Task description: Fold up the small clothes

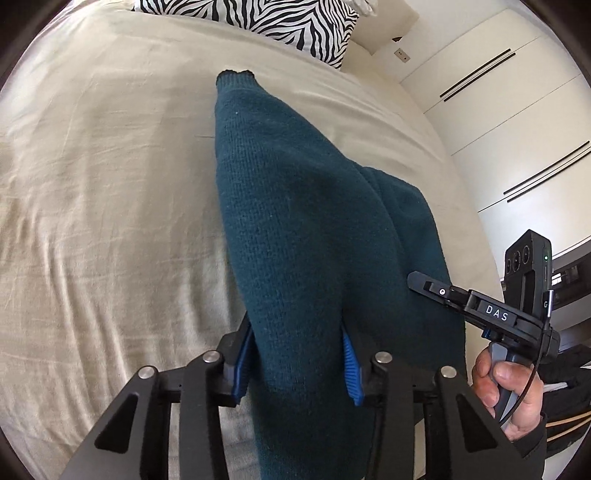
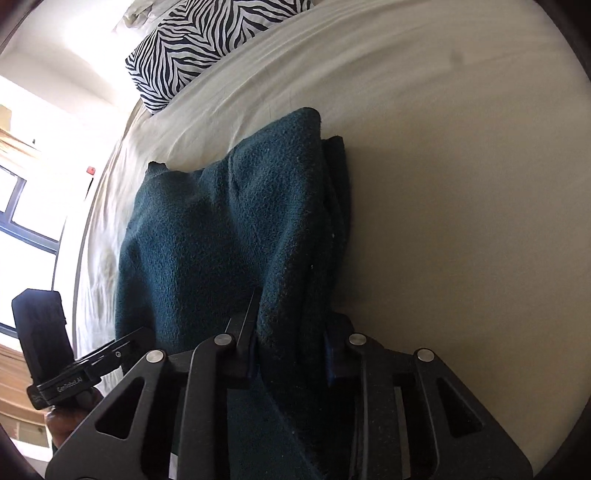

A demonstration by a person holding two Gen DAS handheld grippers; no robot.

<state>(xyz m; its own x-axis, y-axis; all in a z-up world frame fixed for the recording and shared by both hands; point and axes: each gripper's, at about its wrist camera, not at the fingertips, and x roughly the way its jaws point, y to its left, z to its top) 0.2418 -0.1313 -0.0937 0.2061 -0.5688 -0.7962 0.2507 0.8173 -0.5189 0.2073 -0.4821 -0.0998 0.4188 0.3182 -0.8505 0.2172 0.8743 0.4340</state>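
Left wrist view: left gripper is clamped on the near edge of a teal knit garment, blue pads pressing a thick fold; the cloth runs away from it across the cream bedsheet toward a zebra pillow, with the right gripper at the cloth's right edge. Right wrist view: right gripper is likewise closed on bunched layers of the garment, which lies on the sheet.
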